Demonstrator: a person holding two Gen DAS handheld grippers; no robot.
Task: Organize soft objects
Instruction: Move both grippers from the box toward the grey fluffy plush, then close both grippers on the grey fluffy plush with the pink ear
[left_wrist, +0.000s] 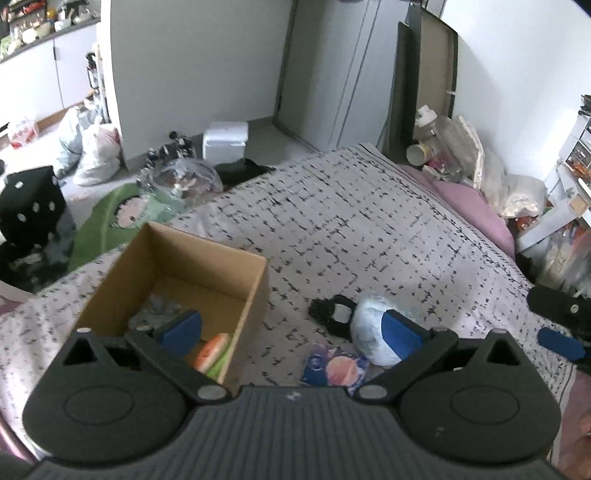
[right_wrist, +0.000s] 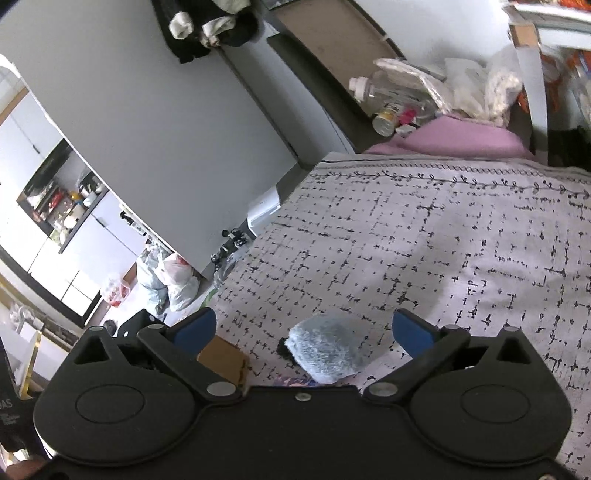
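Note:
A cardboard box (left_wrist: 255, 291) sits on the patterned bedspread (left_wrist: 369, 229) at the left. Inside it lie a watermelon-slice toy (left_wrist: 212, 352) and a greyish soft item (left_wrist: 159, 314). Right of the box lie a black knitted item (left_wrist: 332, 314), a pale blue fluffy ball (left_wrist: 369, 332) and a flat blue packet with a pink circle (left_wrist: 336, 371). My left gripper (left_wrist: 291, 330) is open and empty, above the box's right wall. My right gripper (right_wrist: 303, 328) is open and empty, just above the fluffy ball (right_wrist: 323, 350); the box corner (right_wrist: 225, 360) shows at its left. Its fingertip shows at the left wrist view's right edge (left_wrist: 557, 341).
The bed's far end meets a pink pillow (left_wrist: 472, 203) and clutter of bottles and bags (left_wrist: 443, 147). On the floor left of the bed lie a green mat (left_wrist: 110, 218), plastic bags (left_wrist: 92, 151), a black bag (left_wrist: 31, 206) and a white box (left_wrist: 225, 140).

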